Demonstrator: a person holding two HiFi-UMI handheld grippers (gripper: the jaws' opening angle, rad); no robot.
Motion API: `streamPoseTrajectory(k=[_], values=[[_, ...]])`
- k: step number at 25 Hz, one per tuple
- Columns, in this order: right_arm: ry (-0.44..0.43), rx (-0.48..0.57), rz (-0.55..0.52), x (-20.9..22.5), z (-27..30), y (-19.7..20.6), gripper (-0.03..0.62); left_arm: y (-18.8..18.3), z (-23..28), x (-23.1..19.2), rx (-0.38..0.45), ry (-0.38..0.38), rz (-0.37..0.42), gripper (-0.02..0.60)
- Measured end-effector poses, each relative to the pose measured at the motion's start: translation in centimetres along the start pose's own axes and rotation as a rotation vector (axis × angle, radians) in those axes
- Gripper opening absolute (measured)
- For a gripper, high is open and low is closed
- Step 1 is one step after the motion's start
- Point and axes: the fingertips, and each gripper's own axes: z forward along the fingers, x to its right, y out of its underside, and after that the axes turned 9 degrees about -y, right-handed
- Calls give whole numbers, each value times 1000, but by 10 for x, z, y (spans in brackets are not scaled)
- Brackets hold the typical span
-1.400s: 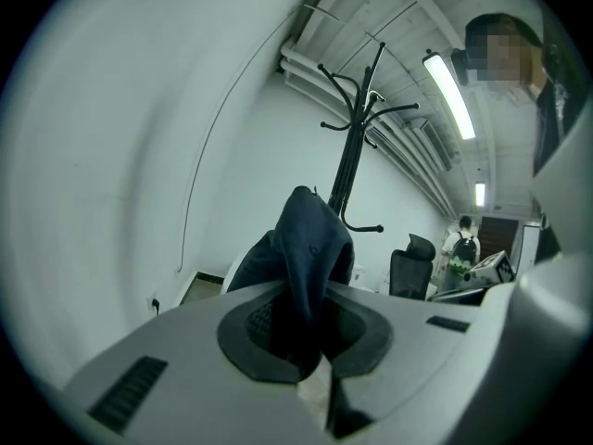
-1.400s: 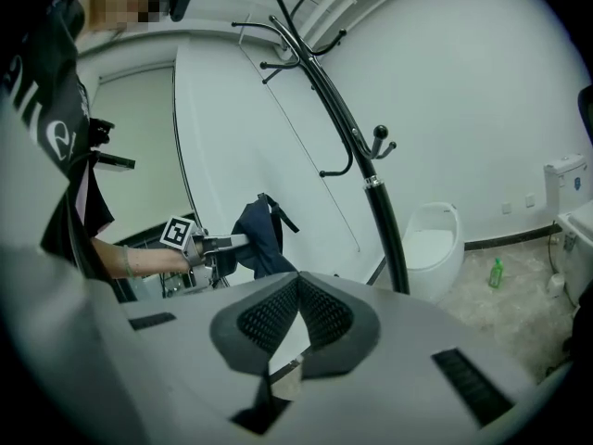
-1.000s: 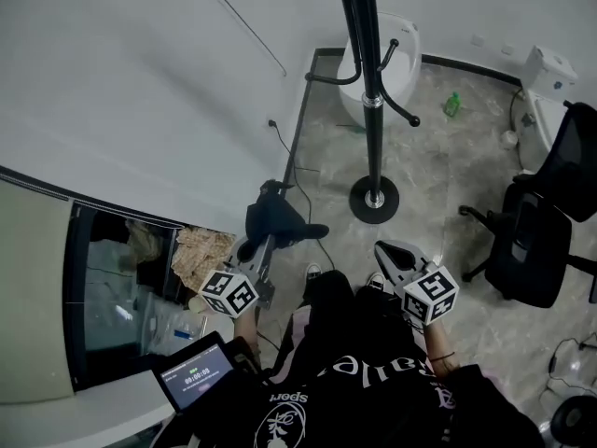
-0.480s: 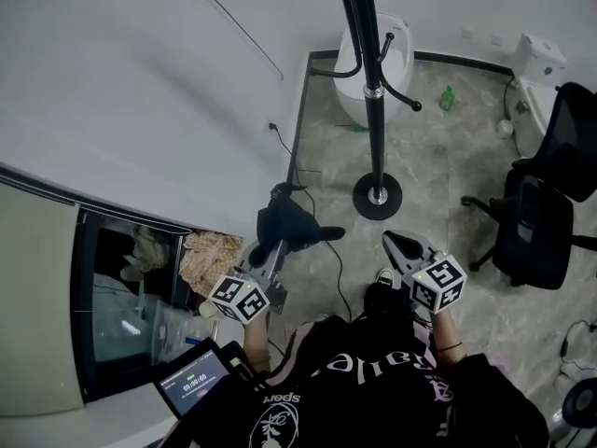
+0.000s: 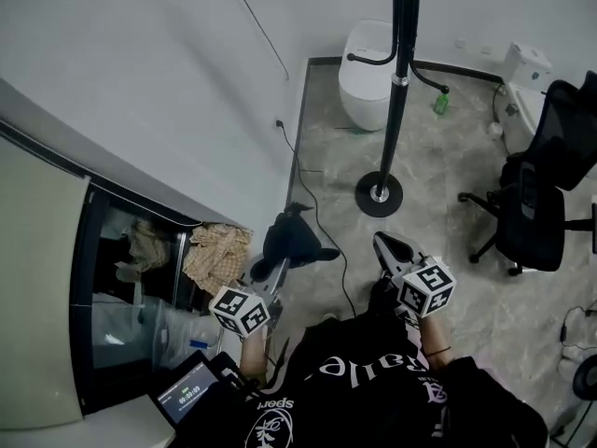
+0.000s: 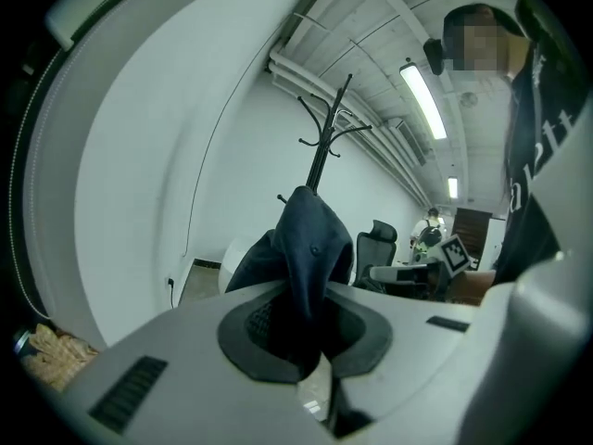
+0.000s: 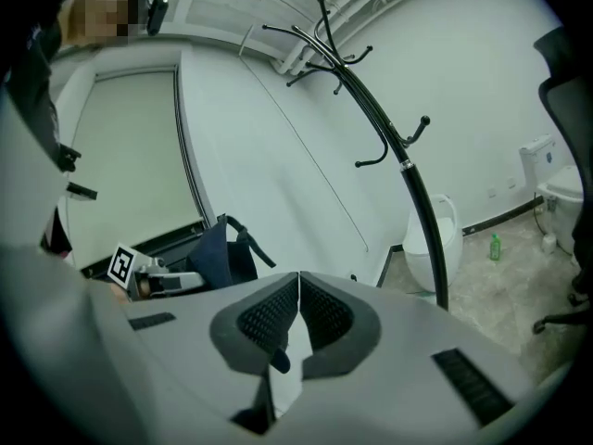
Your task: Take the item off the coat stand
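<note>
One dark cap clamped in left gripper, right gripper closed (empty)

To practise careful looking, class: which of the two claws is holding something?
The left claw, which is shut on the dark cap. The right claw is shut too, but with nothing between its pads.

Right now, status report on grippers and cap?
Left gripper shut on cap. Right gripper shut, empty. Cap off coat stand. Nothing in the way.

The coat stand runs off the upper edge; the dark cap has its lower fold buried between the left gripper's pads.
</note>
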Motion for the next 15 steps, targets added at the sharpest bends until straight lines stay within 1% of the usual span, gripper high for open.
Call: streamPoseTrajectory(k=[4,7,11,15], values=[[73,35,14,-37,2,20,17,18,-41,-18,-23,52,9,21],[122,55,21,-62,-1,34,17,28,-60,-29,-40,104,4,21],[167,49,20,-93,-19,51,17,42,-74,-25,-66,169,3,21],[201,19,5,-114,-35,65,17,50,-84,-12,-68,219,1,21]])
